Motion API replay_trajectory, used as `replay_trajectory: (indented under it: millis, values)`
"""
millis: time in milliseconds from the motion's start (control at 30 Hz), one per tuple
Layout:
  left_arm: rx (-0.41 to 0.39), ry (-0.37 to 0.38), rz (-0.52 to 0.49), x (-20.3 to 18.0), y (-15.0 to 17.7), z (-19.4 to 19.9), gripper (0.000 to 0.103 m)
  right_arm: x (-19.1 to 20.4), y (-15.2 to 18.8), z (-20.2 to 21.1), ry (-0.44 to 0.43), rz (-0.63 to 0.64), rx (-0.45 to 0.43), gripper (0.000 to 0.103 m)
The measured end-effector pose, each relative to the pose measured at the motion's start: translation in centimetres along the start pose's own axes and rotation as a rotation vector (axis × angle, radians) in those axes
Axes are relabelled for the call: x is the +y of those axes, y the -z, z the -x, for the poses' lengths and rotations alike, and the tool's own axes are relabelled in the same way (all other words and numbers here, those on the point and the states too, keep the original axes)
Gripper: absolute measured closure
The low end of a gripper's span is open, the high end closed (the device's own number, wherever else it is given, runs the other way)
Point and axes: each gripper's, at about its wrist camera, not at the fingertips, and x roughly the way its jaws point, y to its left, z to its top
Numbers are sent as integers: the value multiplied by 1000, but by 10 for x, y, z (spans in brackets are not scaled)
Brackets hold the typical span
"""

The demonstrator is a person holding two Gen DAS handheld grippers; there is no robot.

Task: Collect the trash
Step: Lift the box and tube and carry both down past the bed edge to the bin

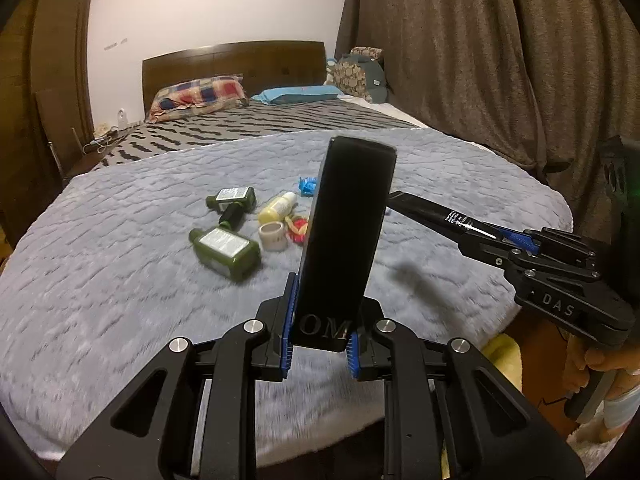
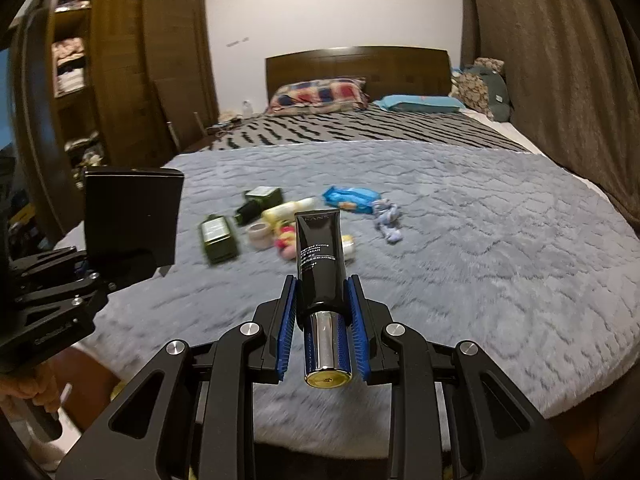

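My left gripper (image 1: 320,320) is shut on a tall black box (image 1: 344,232) and holds it upright above the grey blanket; the box also shows in the right wrist view (image 2: 132,216). My right gripper (image 2: 322,300) is shut on a black cream tube (image 2: 320,256) with a silver cap; the tube also shows in the left wrist view (image 1: 436,214). On the blanket lie two green bottles (image 1: 226,248) (image 1: 234,200), a yellow bottle (image 1: 278,208), a roll of tape (image 1: 273,236), a blue wrapper (image 2: 350,200) and a red-yellow item (image 1: 298,230).
A grey fluffy blanket (image 1: 120,280) covers the foot of the bed. Pillows (image 1: 200,96) and a wooden headboard (image 1: 240,60) are at the far end. Brown curtains (image 1: 500,60) hang on the right; a wooden wardrobe (image 2: 132,72) stands on the left.
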Motion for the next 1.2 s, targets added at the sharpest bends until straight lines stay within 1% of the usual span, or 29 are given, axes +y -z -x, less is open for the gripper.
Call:
replay_trajectory:
  millis: [133,233,333,367,500,567,633,800,967,1033,1167,1200]
  values:
    - [6,8,0,-6,19,20,84,11,17,22,-8,12,5,77]
    - [28,16,2,-11,40,29,84,16,35,34,-14,17,32,77]
    - [71,34,17,-11,64,31,84,16,52,42,-8,18,69,77]
    - [99,41,22,-12,75,29,84,15,59,44,-3,17,87,77]
    - [186,78,42,-14,105,15,84,12,88,41,-1,16,168,77]
    - [239,96,51,-17,122,4,84,10,106,35,-9,6,225,77]
    - [275,106,47,-20,136,-2,84,10,120,29,-12,-2,268,77]
    - [384,117,38,-25,173,-30,84,9,155,9,-7,-29,375,77]
    - [490,134,48,-28,200,-61,84,10,191,-19,-55,-65,496,77]
    - [523,137,52,-28,209,-71,84,10,201,-31,-67,-81,536,77]
    - [619,146,83,-19,229,-106,84,5,212,-57,-48,-97,589,77]
    - [632,145,85,-18,232,-112,84,3,215,-65,-50,-105,607,77]
